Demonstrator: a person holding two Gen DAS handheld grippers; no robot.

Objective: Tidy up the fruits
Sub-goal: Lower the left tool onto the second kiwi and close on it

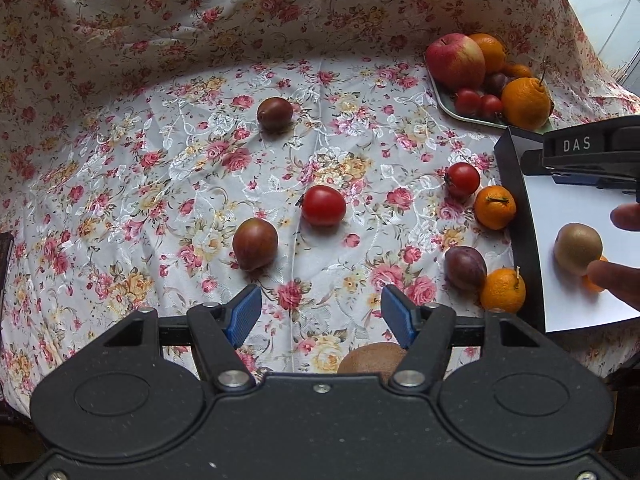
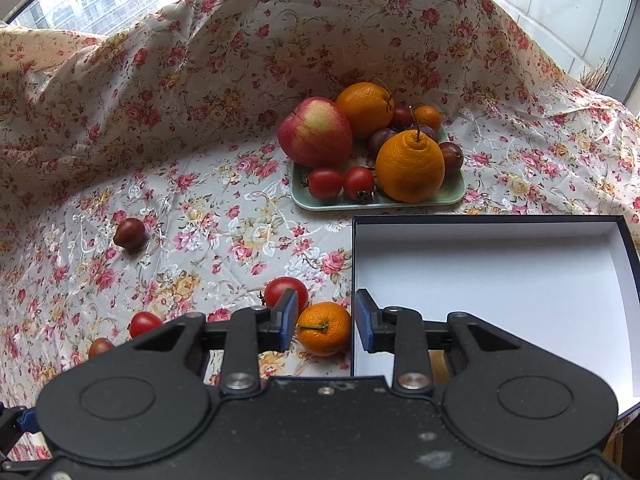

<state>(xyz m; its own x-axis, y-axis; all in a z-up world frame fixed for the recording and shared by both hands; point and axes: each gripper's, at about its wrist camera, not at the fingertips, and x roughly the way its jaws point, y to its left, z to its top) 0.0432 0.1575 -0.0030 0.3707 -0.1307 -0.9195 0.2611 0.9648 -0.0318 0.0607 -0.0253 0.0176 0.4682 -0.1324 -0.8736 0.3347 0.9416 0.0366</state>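
My left gripper (image 1: pixel 321 316) is open above the floral cloth, with a kiwi (image 1: pixel 370 356) lying under its right finger, not gripped. Ahead lie a red tomato (image 1: pixel 323 205), two dark tomatoes (image 1: pixel 255 249) (image 1: pixel 275 114), a small tomato (image 1: pixel 462 180), a plum (image 1: pixel 465 268) and two mandarins (image 1: pixel 495 207) (image 1: pixel 503 290). My right gripper (image 2: pixel 326 320) hangs over the box's left wall (image 2: pixel 353 264), its pads drawn close and pressing nothing. The mandarin (image 2: pixel 324 330) shows through the gap, free on the cloth. A kiwi (image 1: pixel 578 249) lies in the box.
A green tray (image 2: pixel 452 196) at the back holds an apple (image 2: pixel 314 132), two oranges, plums and cherry tomatoes. The white-lined box (image 1: pixel 520 208) stands at the right edge. The cloth rises in folds behind. A person's fingers (image 1: pixel 612 280) show over the box.
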